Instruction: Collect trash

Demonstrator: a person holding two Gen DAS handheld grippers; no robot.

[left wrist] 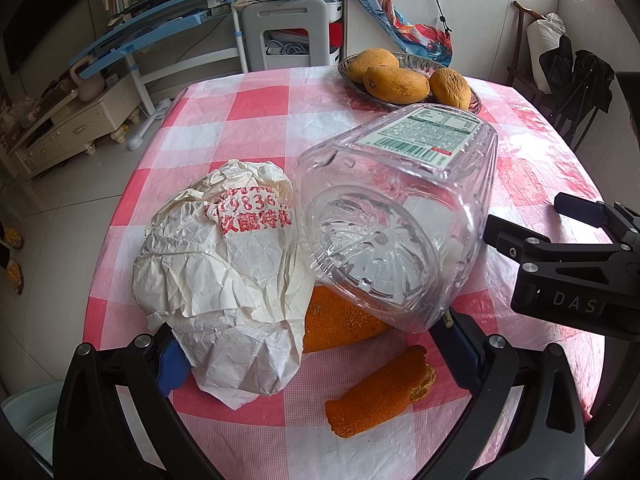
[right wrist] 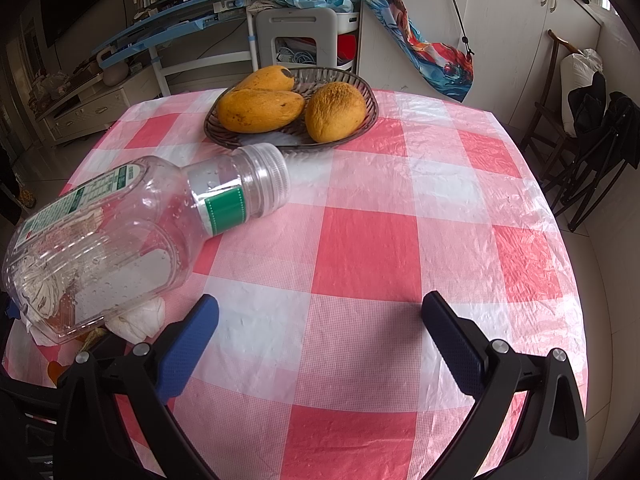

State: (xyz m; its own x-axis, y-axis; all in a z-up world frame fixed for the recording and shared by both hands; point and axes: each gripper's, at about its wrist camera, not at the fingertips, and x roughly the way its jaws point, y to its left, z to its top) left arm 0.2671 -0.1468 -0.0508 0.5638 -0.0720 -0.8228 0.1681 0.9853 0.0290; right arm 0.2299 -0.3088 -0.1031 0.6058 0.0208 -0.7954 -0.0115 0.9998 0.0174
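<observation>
On the checked tablecloth (right wrist: 360, 240) a clear plastic bottle (left wrist: 396, 216) lies tilted over crumpled paper (left wrist: 224, 276) and orange peel (left wrist: 380, 392). Left gripper (left wrist: 312, 356) jaws wide, straddling paper and bottle base, gripping nothing. Right gripper (right wrist: 320, 344) wide open, empty, beside bottle. Mangoes (right wrist: 260, 110) in bowl (right wrist: 360, 80) behind.

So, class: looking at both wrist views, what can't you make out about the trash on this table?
- Larger orange peel: left wrist view, mostly hidden under the plastic bottle and crumpled paper wrapper.
- Left gripper: fingertips hidden behind wrapper and bottle, so any contact is unclear.
- Bottle label text: right wrist view, too small to read.
- Wrapper: right wrist view, mostly covered by the bottle.
</observation>
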